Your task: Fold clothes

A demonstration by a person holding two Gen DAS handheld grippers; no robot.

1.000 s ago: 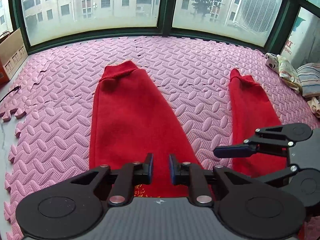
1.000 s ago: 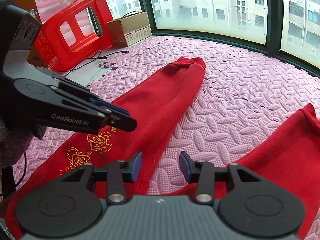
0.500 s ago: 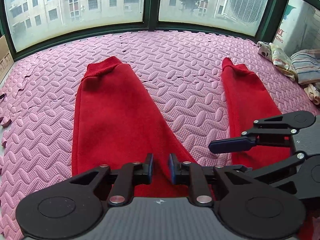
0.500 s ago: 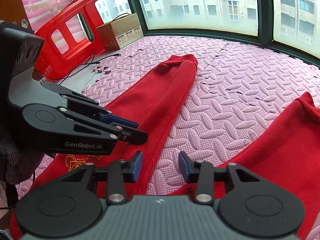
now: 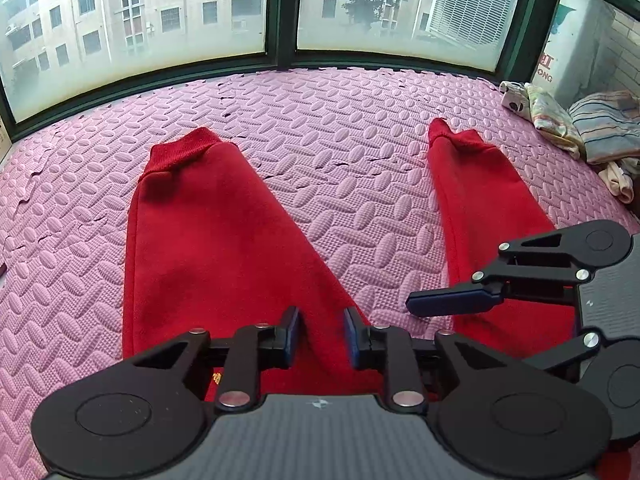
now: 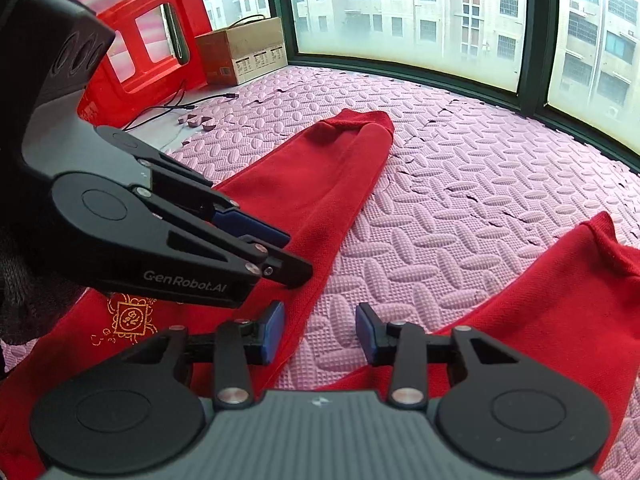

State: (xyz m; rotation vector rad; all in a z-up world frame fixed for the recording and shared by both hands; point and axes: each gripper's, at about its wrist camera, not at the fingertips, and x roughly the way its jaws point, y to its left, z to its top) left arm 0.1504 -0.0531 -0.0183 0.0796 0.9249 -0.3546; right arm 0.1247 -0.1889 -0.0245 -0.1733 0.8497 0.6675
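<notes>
A pair of red trousers lies flat on the pink foam mat, legs spread in a V. In the left wrist view the left leg (image 5: 208, 248) runs to a ribbed cuff, and the right leg (image 5: 492, 208) lies apart. My left gripper (image 5: 320, 338) hovers open and empty over the left leg's inner edge near the crotch. My right gripper (image 6: 320, 330) is open and empty over the mat between the legs; it shows at the right of the left wrist view (image 5: 452, 304). The left gripper also shows in the right wrist view (image 6: 288, 256). A gold emblem (image 6: 130, 318) marks the trousers.
Pink foam mat (image 5: 360, 128) covers the floor up to the green window frame (image 5: 286, 20). Folded clothes (image 5: 600, 132) lie at the far right. A red plastic chair (image 6: 136, 40), a cardboard box (image 6: 240, 52) and a cable (image 6: 176, 104) sit at the left.
Both grippers have moved forward and lower over the crotch area. The left view has swung left to right, centring the legs. Jaws stay open.
</notes>
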